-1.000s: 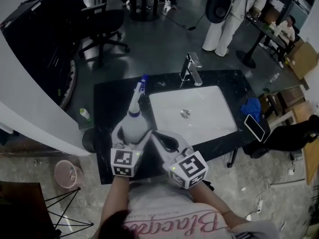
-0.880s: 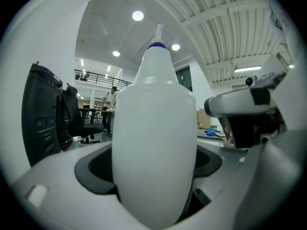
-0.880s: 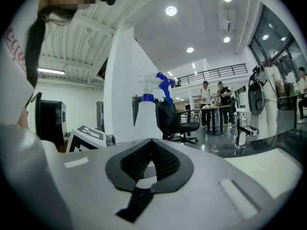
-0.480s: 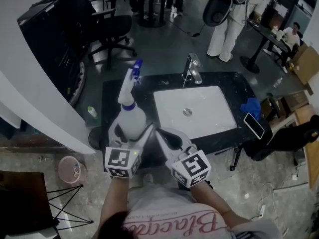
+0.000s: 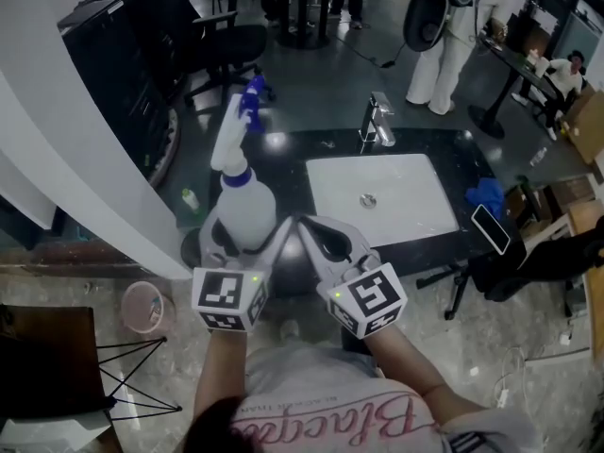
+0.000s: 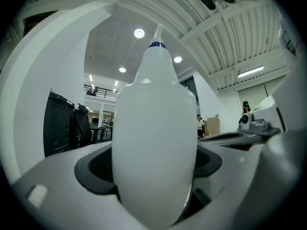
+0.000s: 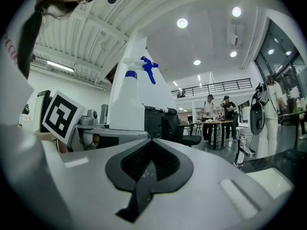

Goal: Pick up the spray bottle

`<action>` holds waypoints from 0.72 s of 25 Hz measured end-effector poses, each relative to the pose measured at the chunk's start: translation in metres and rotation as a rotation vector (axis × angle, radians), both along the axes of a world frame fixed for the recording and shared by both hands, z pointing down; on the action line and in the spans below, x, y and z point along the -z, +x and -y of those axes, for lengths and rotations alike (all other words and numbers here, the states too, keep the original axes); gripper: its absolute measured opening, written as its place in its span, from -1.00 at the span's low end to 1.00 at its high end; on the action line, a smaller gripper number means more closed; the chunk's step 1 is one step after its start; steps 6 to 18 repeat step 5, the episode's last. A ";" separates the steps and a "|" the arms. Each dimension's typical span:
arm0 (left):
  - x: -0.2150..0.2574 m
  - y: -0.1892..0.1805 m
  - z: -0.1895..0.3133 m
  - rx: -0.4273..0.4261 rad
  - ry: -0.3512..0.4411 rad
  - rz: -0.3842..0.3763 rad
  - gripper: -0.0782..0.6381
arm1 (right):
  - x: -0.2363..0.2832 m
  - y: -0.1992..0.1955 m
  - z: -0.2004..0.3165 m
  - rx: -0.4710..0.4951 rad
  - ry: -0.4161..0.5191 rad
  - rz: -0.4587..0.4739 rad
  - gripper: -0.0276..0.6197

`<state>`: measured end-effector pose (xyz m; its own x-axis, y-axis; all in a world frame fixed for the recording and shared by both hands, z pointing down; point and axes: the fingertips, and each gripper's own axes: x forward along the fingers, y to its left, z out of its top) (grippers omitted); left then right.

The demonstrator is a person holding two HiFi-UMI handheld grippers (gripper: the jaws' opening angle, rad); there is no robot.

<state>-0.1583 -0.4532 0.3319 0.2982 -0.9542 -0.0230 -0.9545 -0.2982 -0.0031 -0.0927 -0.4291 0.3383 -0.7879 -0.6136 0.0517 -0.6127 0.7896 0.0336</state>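
Head view shows a black stone-look countertop (image 5: 444, 144) with a white rectangular sink basin (image 5: 411, 192) set into its middle. A chrome tap (image 5: 379, 121) stands at the basin's back edge.

The white plastic spray bottle with a blue trigger head (image 5: 243, 206) is off the countertop. It is held upright in the air over the counter's left front corner, its nozzle pointing away from the person.

The left gripper (image 5: 245, 229) has it by the wide lower body. In the left gripper view the bottle (image 6: 153, 143) fills the gap of that gripper (image 6: 153, 164): the jaws stand wide apart and both dark pads press against the bottle's sides.

The right gripper (image 5: 304, 225) sits just beside the bottle on its right, tip near the left gripper's inner finger. In the right gripper view its (image 7: 148, 162) pads are closed against each other with nothing between them, and the bottle (image 7: 125, 99) rises to the left.

A crumpled blue cloth (image 5: 486, 196) and a dark smartphone (image 5: 491, 229) lie at the counter's right edge, the phone nearer the front. A small green-capped bottle (image 5: 192, 199) sits just off the left edge; what it rests on cannot be told.
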 end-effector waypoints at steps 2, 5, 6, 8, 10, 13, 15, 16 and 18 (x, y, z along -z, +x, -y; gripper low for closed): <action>0.004 -0.002 -0.003 0.000 0.009 -0.006 0.39 | 0.000 0.000 -0.003 -0.002 -0.007 0.001 -0.91; 0.007 -0.004 -0.007 -0.001 0.011 -0.022 0.39 | -0.002 -0.001 -0.007 0.002 -0.016 -0.003 -0.91; 0.007 -0.004 -0.007 -0.001 0.011 -0.022 0.39 | -0.002 -0.001 -0.007 0.002 -0.016 -0.003 -0.91; 0.007 -0.004 -0.007 -0.001 0.011 -0.022 0.39 | -0.002 -0.001 -0.007 0.002 -0.016 -0.003 -0.91; 0.007 -0.004 -0.007 -0.001 0.011 -0.022 0.39 | -0.002 -0.001 -0.007 0.002 -0.016 -0.003 -0.91; 0.007 -0.004 -0.007 -0.001 0.011 -0.022 0.39 | -0.002 -0.001 -0.007 0.002 -0.016 -0.003 -0.91; 0.007 -0.004 -0.007 -0.001 0.011 -0.022 0.39 | -0.002 -0.001 -0.007 0.002 -0.016 -0.003 -0.91; 0.007 -0.004 -0.007 -0.001 0.011 -0.022 0.39 | -0.002 -0.001 -0.007 0.002 -0.016 -0.003 -0.91; 0.007 -0.004 -0.007 -0.001 0.011 -0.022 0.39 | -0.002 -0.001 -0.007 0.002 -0.016 -0.003 -0.91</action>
